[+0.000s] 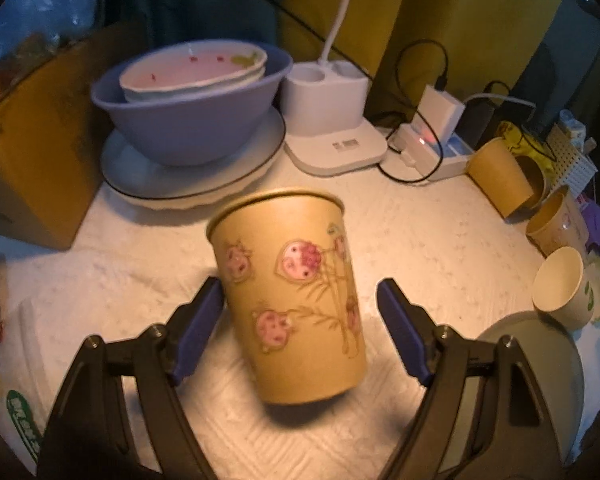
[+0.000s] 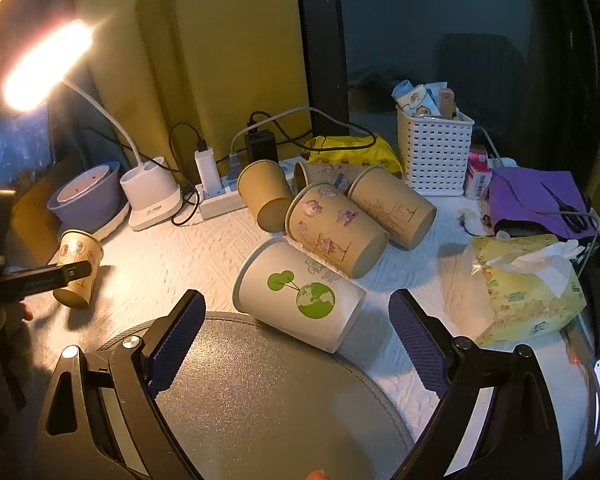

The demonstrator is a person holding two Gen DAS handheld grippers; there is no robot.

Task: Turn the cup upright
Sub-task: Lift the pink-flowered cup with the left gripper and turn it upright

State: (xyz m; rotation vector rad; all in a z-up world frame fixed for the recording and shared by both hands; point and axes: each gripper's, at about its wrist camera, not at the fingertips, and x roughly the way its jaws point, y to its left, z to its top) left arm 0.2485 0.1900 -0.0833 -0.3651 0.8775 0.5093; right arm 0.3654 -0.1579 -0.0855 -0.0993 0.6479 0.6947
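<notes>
A brown paper cup with pink pig drawings [image 1: 296,300] stands mouth up and tilted slightly between the fingers of my left gripper [image 1: 300,308]. The left finger [image 1: 204,312] touches its side; the right finger [image 1: 396,316] stands clear, so the jaws are open. The same cup [image 2: 78,268] shows at the far left of the right wrist view with the left gripper's finger across it. My right gripper [image 2: 296,320] is open and empty, just before a white cup with a green tree and globe [image 2: 300,294] lying on its side.
Several brown paper cups [image 2: 336,228] lie on their sides in a heap behind the white cup. A grey round mat [image 2: 260,400] lies under my right gripper. A purple bowl [image 1: 188,108], lamp base [image 1: 324,96], power strip [image 1: 424,140], white basket [image 2: 434,156] and tissue pack [image 2: 528,284] ring the table.
</notes>
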